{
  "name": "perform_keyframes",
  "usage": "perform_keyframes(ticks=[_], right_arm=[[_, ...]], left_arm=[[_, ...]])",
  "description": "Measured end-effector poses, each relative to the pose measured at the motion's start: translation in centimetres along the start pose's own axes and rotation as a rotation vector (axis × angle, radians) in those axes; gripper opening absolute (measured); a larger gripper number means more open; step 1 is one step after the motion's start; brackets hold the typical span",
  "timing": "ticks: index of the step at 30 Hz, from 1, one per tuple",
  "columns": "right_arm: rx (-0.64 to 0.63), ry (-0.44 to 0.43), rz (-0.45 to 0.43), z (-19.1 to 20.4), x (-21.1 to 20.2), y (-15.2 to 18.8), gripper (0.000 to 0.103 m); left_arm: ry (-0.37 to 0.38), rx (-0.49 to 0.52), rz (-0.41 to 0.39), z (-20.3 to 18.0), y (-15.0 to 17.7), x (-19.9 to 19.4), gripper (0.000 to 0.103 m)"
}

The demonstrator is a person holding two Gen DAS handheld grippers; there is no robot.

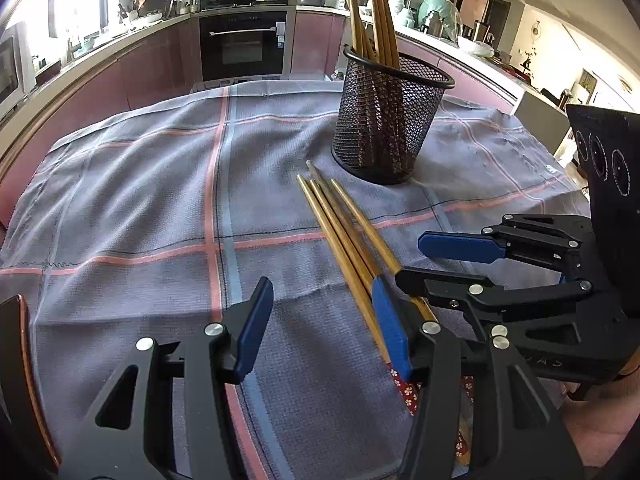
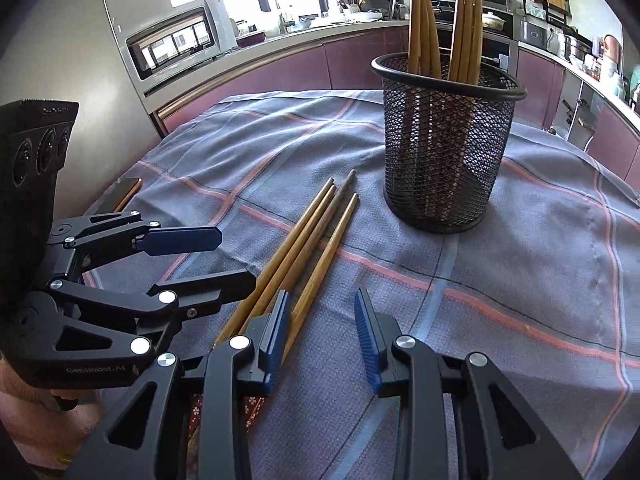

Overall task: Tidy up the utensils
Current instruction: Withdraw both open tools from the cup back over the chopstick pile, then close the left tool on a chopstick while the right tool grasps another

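Several wooden chopsticks (image 1: pixel 344 236) lie together on the grey checked tablecloth (image 1: pixel 140 200), tips pointing at a black mesh holder (image 1: pixel 388 120) that stands upright with several more chopsticks in it. My left gripper (image 1: pixel 324 324) is open and empty, low over the cloth, its right finger beside the loose chopsticks. My right gripper (image 2: pixel 322 332) is open and empty, just right of the same chopsticks (image 2: pixel 304 248). The holder also shows in the right wrist view (image 2: pixel 444 140). Each gripper shows in the other's view: the right one (image 1: pixel 440 260) and the left one (image 2: pixel 224 256).
A dark phone with a copper edge (image 2: pixel 124 194) lies at the cloth's left edge. A red flowered cloth (image 1: pixel 404 388) lies under the chopsticks' near ends. Kitchen counters, an oven (image 1: pixel 244 44) and a microwave (image 2: pixel 176 42) surround the table.
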State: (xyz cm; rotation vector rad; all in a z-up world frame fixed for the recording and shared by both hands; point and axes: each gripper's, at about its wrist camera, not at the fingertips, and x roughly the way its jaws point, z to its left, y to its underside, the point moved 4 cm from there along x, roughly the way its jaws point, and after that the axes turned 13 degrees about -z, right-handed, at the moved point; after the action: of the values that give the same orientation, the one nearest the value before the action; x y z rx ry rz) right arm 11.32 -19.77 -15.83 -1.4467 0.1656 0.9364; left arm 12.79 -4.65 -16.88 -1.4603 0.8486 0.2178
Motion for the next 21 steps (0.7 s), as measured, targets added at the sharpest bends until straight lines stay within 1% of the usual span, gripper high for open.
perform_keyframes(ticks=[7, 10, 13, 15, 19, 21], right_arm=[[0.008, 0.009, 0.0, -0.53, -0.2, 0.0, 0.03], [0.008, 0.008, 0.001, -0.53, -0.17, 0.02, 0.03], [0.01, 0.008, 0.0, -0.55, -0.19, 0.03, 0.03], [0.011, 0.008, -0.001, -0.57, -0.21, 0.06, 0.03], [0.012, 0.011, 0.0, -0.67, -0.34, 0.08, 0.03], [0.01, 0.015, 0.002, -0.59, -0.19, 0.02, 0.03]], left_arm=[[-0.004, 0.0, 0.017, 0.03, 0.13, 0.91, 0.051], [-0.01, 0.002, 0.023, 0.14, 0.17, 0.95, 0.049], [-0.012, 0.01, 0.026, 0.21, 0.19, 0.87, 0.045], [0.0, 0.014, 0.024, 0.19, 0.23, 0.75, 0.037], [0.024, 0.007, 0.031, 0.31, 0.25, 0.57, 0.03], [0.03, -0.004, 0.038, 0.44, 0.14, 0.66, 0.031]])
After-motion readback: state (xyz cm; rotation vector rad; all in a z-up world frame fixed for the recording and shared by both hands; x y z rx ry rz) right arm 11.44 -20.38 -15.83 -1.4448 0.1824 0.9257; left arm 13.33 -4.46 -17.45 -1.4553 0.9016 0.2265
